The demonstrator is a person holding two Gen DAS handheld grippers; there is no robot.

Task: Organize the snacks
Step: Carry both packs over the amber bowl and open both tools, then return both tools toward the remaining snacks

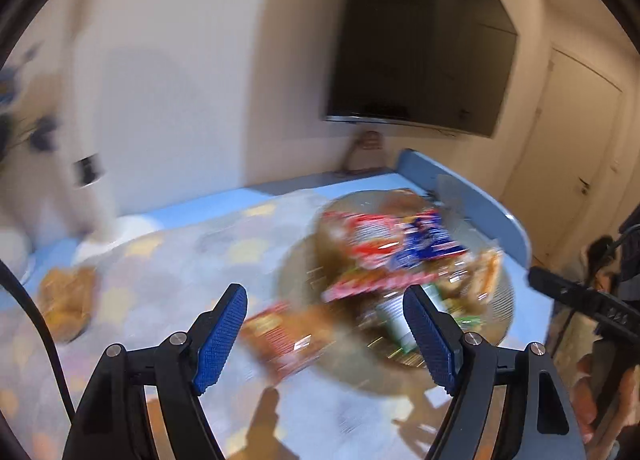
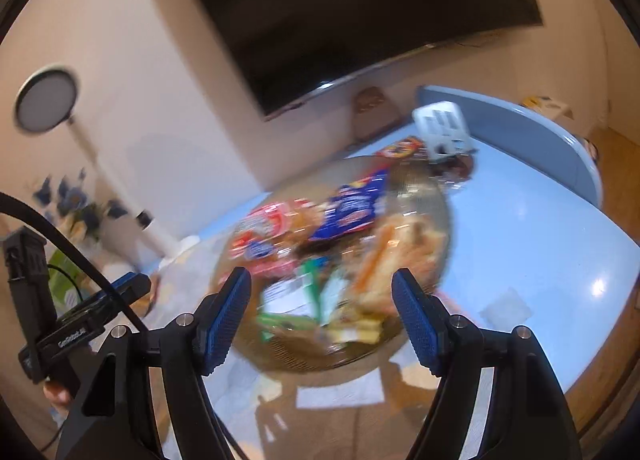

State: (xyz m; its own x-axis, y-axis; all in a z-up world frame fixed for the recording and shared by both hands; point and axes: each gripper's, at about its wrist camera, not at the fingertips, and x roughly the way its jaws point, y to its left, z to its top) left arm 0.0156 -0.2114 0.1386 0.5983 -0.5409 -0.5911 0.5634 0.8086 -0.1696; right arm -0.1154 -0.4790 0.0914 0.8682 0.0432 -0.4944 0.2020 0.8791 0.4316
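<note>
Hovering released and empty, left gripper and right gripper face light, crinkly, slippery snack packets; pinch an edge.

Location: room in a private home, living or dining area.

Indicators: a large dark flat-screen television is mounted on a plain cream wall; recessed ceiling lights reflect in its screen in the right wrist view. A pale interior door with a lever handle stands to the right of it. A light blue table with a patterned cloth carries a round bowl of packaged snacks. Blue artificial flowers and a round lamp on a white stand stand at the wall. The floor is wood-toned.
</note>
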